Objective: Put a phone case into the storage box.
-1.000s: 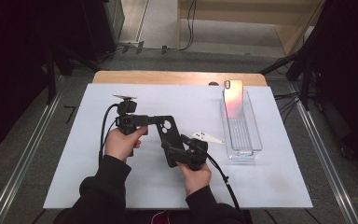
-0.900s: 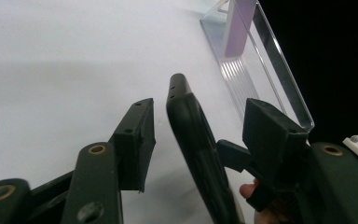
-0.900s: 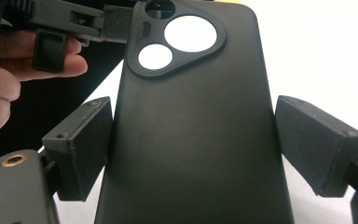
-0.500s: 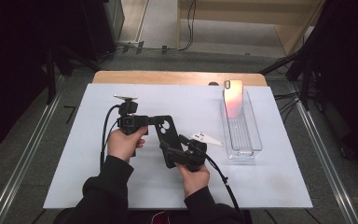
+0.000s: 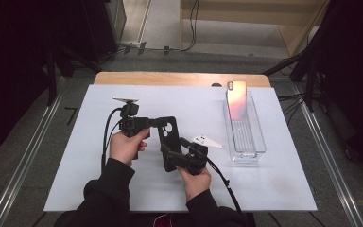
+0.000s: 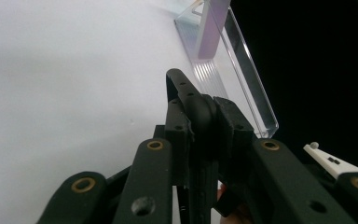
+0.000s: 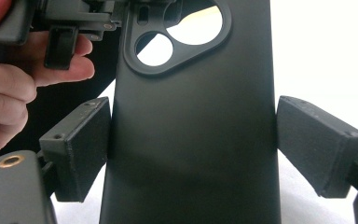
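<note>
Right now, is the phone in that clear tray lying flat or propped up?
Propped up: the phone leans against the far end of the clear tray.

phone case (image 5: pixel 169 142): matte black, plain
left gripper (image 5: pixel 147 123): black
right gripper (image 5: pixel 172 156): black, white plate on top
tray (image 5: pixel 260 142): clear
phone (image 5: pixel 236 97): pinkish-orange sheen
table cover (image 5: pixel 99 184): plain white
sleeves (image 5: pixel 108 189): black

Matt black phone case (image 7: pixel 191 140); clear glossy plastic tray (image 5: pixel 257 142); smooth white table cover (image 5: pixel 75 184).
</note>
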`<move>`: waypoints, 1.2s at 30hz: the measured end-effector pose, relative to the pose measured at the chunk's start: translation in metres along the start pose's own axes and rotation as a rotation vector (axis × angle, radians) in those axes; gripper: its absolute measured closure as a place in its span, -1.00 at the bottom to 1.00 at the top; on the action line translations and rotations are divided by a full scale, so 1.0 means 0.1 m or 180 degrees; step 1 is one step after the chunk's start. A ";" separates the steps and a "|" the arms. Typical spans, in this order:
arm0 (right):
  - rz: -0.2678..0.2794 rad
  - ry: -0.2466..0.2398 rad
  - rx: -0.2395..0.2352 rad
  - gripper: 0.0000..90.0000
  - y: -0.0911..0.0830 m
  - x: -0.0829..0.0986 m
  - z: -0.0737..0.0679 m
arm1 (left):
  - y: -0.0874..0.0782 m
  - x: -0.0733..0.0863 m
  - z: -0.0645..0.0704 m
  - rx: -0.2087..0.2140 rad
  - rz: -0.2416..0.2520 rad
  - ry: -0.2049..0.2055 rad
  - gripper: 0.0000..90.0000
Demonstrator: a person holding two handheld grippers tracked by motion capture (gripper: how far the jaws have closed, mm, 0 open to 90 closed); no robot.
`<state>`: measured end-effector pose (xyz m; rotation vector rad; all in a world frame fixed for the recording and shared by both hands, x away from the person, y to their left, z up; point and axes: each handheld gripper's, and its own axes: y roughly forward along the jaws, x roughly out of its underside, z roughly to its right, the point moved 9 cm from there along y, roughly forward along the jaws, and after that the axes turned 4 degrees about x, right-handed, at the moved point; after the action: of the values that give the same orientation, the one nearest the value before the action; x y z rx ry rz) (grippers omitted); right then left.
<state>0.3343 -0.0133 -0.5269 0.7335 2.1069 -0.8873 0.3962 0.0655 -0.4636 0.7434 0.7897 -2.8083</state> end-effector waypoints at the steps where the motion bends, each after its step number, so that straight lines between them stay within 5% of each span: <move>1: 0.0000 -0.0002 -0.0010 -0.74 0.00 0.00 0.00 | -0.01 0.00 0.00 0.0019 -0.0009 0.0001 0.73; 10: -0.0001 -0.0077 -0.0126 -0.76 0.00 -0.02 -0.02 | -0.04 0.00 0.05 0.0138 -0.0004 0.0020 0.74; 13: -0.0091 -0.0174 -0.0240 -1.00 0.01 -0.03 -0.04 | -0.05 0.00 0.05 0.0080 -0.0004 0.0060 0.75; 20: -0.0350 -0.0339 -0.0219 -1.00 -0.02 -0.08 0.03 | -0.11 -0.02 0.08 0.0030 0.0050 0.0192 0.75; 26: -0.0560 -0.0402 -0.0330 -1.00 -0.07 -0.08 0.04 | -0.16 -0.06 0.14 -0.0027 0.0218 0.0459 0.75; 36: -0.0711 -0.0747 -0.0311 -1.00 -0.18 -0.14 0.09 | -0.21 -0.07 0.23 -0.0122 0.0446 0.0922 0.75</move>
<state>0.3328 -0.0343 -0.5144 0.3295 2.0293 -0.9322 0.3871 0.0709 -0.4336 1.1681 0.7949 -2.5877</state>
